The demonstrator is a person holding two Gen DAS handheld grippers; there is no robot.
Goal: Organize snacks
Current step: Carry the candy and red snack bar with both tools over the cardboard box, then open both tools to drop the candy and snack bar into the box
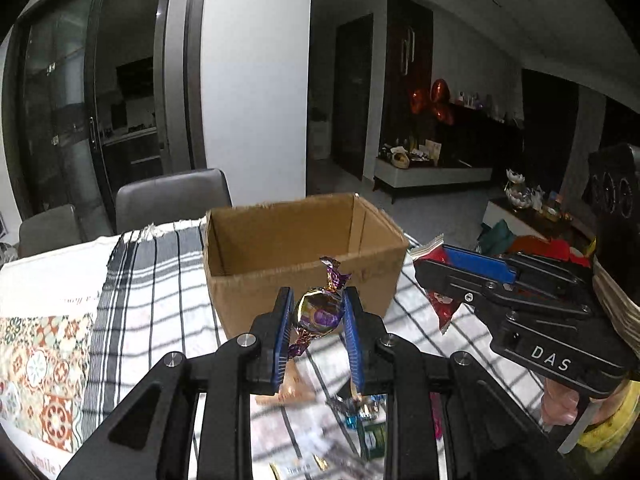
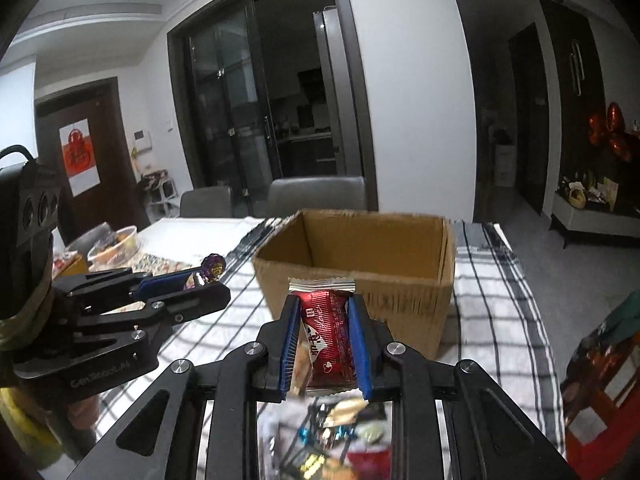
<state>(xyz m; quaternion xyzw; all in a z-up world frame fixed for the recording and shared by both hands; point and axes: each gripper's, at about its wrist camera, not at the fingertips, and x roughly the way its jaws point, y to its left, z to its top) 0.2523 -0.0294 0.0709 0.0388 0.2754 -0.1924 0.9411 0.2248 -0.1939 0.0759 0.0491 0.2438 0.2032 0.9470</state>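
An open cardboard box (image 1: 304,280) stands on the checked tablecloth, ahead of both grippers; it also shows in the right wrist view (image 2: 400,300). My left gripper (image 1: 317,312) is shut on a purple and gold wrapped candy (image 1: 318,312), held above the cloth just before the box. From the right wrist view the left gripper (image 2: 208,280) shows at the left with the candy (image 2: 214,266). My right gripper (image 2: 324,332) is shut on a red snack packet (image 2: 330,336). From the left wrist view the right gripper (image 1: 436,268) shows at the right with the packet (image 1: 442,304).
Loose wrapped snacks (image 2: 340,436) lie blurred on the cloth under the grippers; they also show in the left wrist view (image 1: 352,412). Grey chairs (image 1: 172,196) stand behind the table. A bowl of food (image 2: 116,244) sits far left. Red packaging (image 2: 600,380) lies to the right.
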